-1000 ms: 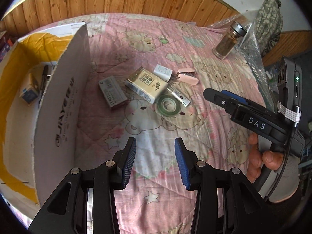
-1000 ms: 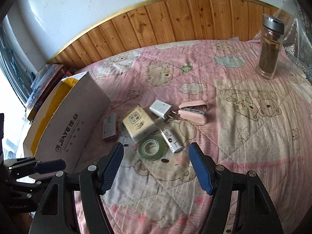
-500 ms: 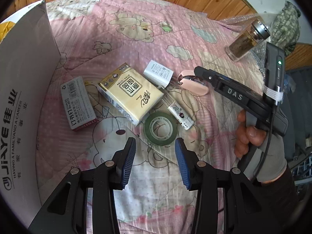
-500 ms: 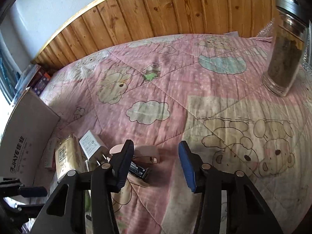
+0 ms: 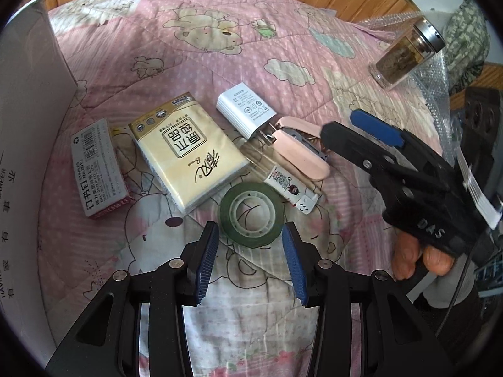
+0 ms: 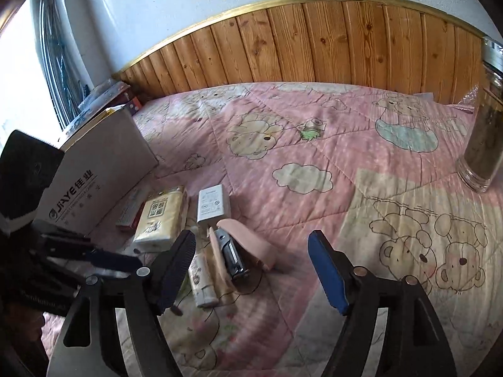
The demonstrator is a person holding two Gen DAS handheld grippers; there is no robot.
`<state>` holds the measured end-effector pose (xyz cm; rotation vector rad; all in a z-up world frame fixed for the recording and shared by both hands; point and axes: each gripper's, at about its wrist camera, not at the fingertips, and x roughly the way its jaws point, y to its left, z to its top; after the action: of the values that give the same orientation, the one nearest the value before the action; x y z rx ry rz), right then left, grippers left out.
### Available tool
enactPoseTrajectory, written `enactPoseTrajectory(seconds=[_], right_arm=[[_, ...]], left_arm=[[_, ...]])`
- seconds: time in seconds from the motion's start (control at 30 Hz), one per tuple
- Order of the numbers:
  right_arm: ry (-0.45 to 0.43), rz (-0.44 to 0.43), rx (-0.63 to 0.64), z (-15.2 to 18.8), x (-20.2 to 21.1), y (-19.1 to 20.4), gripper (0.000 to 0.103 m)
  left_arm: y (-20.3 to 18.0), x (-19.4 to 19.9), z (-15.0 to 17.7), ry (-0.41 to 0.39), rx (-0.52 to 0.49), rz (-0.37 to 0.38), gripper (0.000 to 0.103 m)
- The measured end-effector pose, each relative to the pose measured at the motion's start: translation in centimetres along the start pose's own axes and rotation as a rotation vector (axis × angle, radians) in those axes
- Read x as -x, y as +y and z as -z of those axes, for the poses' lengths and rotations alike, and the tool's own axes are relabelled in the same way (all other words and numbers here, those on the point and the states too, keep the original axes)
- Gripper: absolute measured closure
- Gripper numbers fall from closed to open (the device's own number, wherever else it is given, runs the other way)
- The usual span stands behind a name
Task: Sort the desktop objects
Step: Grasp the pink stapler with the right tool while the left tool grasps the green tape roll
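Observation:
A green tape roll (image 5: 251, 218) lies flat on the pink quilt; my left gripper (image 5: 250, 238) is open with its tips on either side of the roll's near edge. Around it lie a yellow tissue pack (image 5: 188, 154), a staples box (image 5: 97, 169), a white charger (image 5: 245, 110), a small white tube (image 5: 289, 188) and a pink stapler (image 5: 301, 150). My right gripper (image 6: 251, 245) is open, tips straddling the pink stapler (image 6: 242, 248). The right gripper also shows in the left wrist view (image 5: 355, 132), just right of the stapler.
A white cardboard box (image 6: 94, 185) stands at the left, its wall (image 5: 28, 125) close to the staples box. A glass jar (image 5: 405, 56) stands at the far right, also in the right wrist view (image 6: 484, 144). Wooden panelling (image 6: 314, 47) lies behind the quilt.
Both grippers have moved in and down toward the objects. The left one now brackets the tape roll; the right one has opened wider and straddles the stapler.

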<state>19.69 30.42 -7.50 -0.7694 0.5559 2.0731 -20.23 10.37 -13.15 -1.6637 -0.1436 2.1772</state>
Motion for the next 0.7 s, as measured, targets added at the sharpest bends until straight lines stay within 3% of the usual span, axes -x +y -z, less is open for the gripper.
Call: enactPoseTrajectory(seconds=[0.07,0.13,0.17,0.23,0.33,0.43,0.47,0.57,0.6,0.63,0.67,0.7], right_arm=[[0.042,-0.041,-0.024,-0.3,-1.6,-0.7,0.034],[0.103,-0.097,-0.039,0.1,-3.0,-1.0,0.049],[0.111,-0.152,-0.041,0.4,-3.0,-0.6,0.065],[0.110,-0.120,0.073,1.0,-2.3,1.9,0.075],[0.090,-0.022,0.236,2.2,-0.4,4.8,0.075],[0.075,0.186,0.425,4.0,1.4,6.2,0.075],[0.078,0.216,0.449,4.5,1.8,6.2,0.075],[0.090,0.214,0.398,5.2,2.3,4.9,0.072],[0.091,0.194,0.359,5.3,2.2,4.4,0.066],[0.097,0.161,0.308,5.2,2.0,3.8,0.051],[0.096,0.126,0.255,5.1,1.6,3.4,0.045],[0.085,0.102,0.206,4.9,1.6,2.9,0.045]], left_arm=[[-0.3,-0.3,-0.3,-0.019,-0.013,-0.027,0.058],[-0.2,-0.9,-0.5,-0.027,-0.022,-0.063,0.058],[-0.1,-1.0,-0.5,-0.033,-0.021,-0.059,0.056],[0.3,-0.9,-0.4,-0.037,-0.017,-0.057,0.057],[0.9,-0.6,0.0,-0.033,-0.015,-0.061,0.057],[0.7,-0.5,0.2,-0.031,-0.024,-0.063,0.056],[0.4,-0.6,0.1,-0.033,-0.031,-0.061,0.056],[-0.7,-1.2,-0.3,-0.035,-0.059,-0.059,0.051],[-1.1,-1.6,-0.5,-0.040,-0.078,-0.067,0.046],[-1.5,-1.8,-0.5,-0.059,-0.101,-0.083,0.043],[-1.8,-2.0,-0.6,-0.069,-0.123,-0.101,0.042],[-2.1,-2.1,-0.6,-0.079,-0.141,-0.114,0.042]])
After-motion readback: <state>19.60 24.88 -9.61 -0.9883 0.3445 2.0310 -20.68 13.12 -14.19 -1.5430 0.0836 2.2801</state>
